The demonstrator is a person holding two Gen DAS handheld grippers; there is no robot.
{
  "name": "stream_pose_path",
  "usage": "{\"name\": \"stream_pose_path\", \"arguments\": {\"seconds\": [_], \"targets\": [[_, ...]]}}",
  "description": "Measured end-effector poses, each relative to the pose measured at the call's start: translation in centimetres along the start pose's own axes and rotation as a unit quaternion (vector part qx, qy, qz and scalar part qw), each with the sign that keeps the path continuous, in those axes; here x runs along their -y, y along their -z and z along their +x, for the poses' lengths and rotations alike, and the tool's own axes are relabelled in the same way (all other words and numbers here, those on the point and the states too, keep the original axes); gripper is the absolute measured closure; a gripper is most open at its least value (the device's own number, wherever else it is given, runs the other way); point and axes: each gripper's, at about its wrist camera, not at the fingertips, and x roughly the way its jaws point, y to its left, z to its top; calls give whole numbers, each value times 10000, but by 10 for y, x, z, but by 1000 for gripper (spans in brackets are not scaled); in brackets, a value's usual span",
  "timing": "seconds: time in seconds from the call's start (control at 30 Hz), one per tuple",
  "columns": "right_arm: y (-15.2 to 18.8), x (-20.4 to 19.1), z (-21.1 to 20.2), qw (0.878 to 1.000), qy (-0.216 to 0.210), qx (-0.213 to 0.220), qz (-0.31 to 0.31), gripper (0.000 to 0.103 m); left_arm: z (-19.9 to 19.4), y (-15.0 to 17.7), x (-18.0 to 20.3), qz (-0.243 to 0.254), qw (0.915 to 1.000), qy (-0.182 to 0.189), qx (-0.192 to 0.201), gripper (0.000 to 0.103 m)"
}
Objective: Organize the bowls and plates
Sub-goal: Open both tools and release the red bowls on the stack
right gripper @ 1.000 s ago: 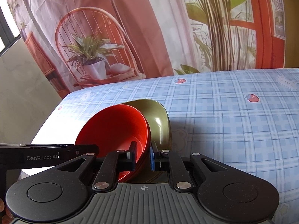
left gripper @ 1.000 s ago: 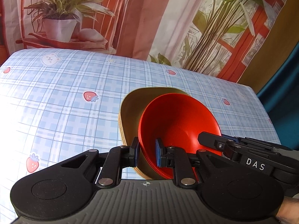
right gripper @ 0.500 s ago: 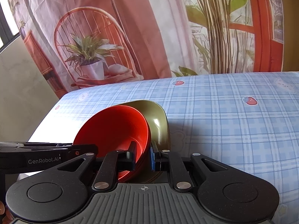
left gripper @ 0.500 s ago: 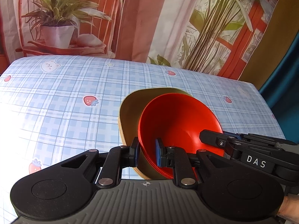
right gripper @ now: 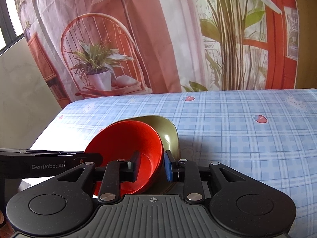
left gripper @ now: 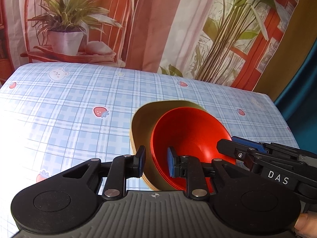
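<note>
Left gripper (left gripper: 155,163), right gripper (right gripper: 152,166): jaws just opening, pads off bowl rims between them, both angled downward.

Home table: checked tablecloth (left gripper: 83,103), printed curtain (right gripper: 150,39).

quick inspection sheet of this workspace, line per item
surface: blue plaid tablecloth with strawberry and bear prints
job's things: red bowl nested in olive dish, both on the cloth
clutter: nothing seen
grippers: left gripper and right gripper each straddle the stacked rims; jaws have just been opening, pads look clear of the rims
cables: nothing seen
surroundings: printed backdrop showing plants and a chair
</note>
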Motion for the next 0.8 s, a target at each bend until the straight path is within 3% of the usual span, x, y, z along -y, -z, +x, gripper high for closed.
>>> {"name": "stream_pose_path", "arguments": {"seconds": [0.03, 0.1, 0.27, 0.47, 0.63, 0.8], "targets": [[-1, -1, -3, 10000, 2, 34, -15, 78, -3, 0, 0, 16, 10000, -26, 33, 64], [-3, -3, -9, 9999, 38, 95, -68, 73, -9, -1, 2, 81, 9999, -95, 106, 59], [-6, -10, -27, 9991, 257, 248, -223, 39, -29, -2, 7, 317, 9987, -286, 272, 43], [-7, -16, -56, 9971, 487, 459, -357, 8, -65, -3, 12, 584, 9944, -576, 664, 10], [-9, -22, -81, 9959, 558, 545, -455, 0, -91, -2, 17, 683, 9915, -734, 834, 0], [-10, -28, -106, 9951, 645, 598, -443, 0, -120, 2, 22, 673, 9897, -837, 952, 0]]}}
